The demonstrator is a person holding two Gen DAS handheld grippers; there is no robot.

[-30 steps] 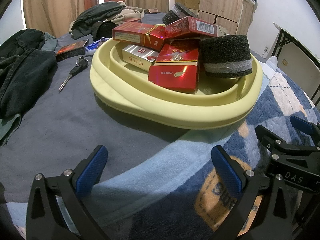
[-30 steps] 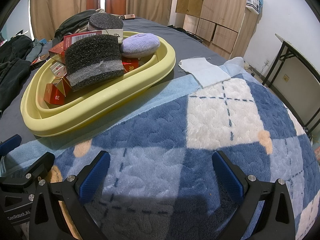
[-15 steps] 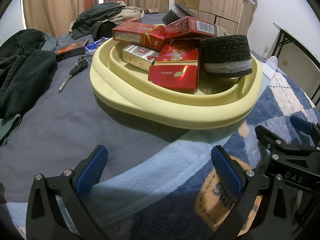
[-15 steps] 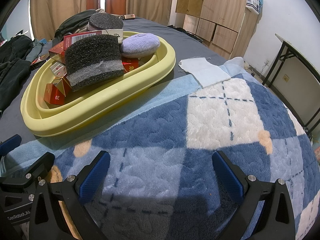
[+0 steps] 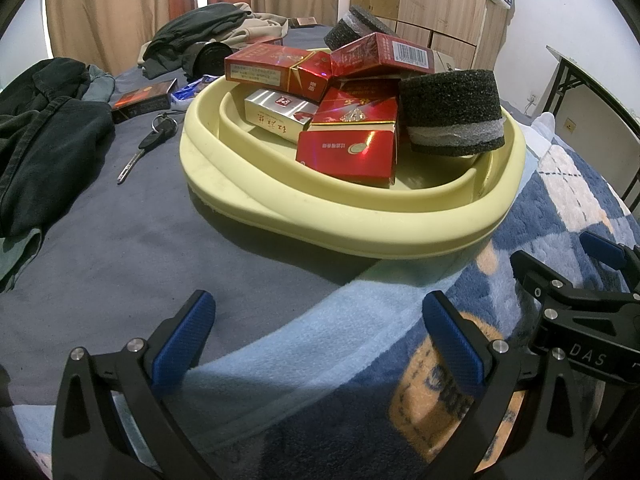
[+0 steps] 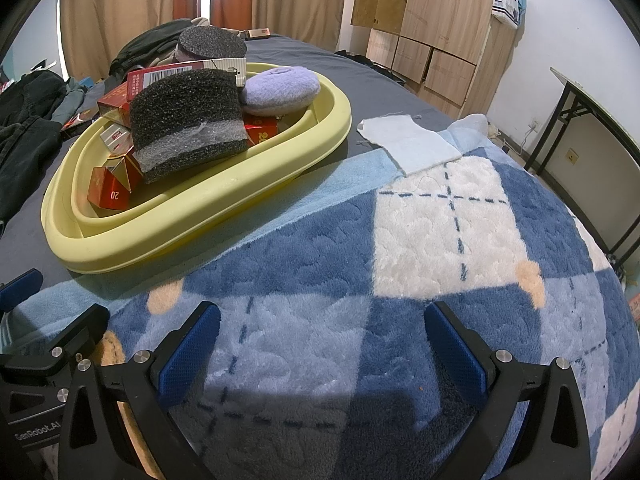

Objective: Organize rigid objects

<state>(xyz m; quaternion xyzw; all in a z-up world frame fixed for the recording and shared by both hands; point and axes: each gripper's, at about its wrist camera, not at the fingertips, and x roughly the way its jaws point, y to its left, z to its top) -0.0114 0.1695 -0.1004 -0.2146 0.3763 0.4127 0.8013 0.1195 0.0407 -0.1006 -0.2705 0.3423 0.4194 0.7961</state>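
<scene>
Surface: bed, grey sheet (image 5: 120, 248), checked blanket (image 6: 400, 260).
Left gripper (image 5: 320, 340): fingers spread, empty.
Right gripper (image 6: 324, 344): fingers spread, empty, above blanket.
Boxes (image 5: 348, 152): piled in yellow tray (image 5: 360, 232), beside foam block (image 5: 452, 112).
Key (image 5: 148, 144): on sheet, left of tray.

From my feed: a bed in a grey sheet (image 5: 120, 248), with a blue plaid fleece blanket (image 6: 400, 264) over the near end. Tan curtains (image 6: 120, 8) across the far window, daylight in the gap. Wooden wardrobe (image 6: 440, 12) right; white wall (image 6: 568, 40); folding table (image 6: 592, 120).
</scene>
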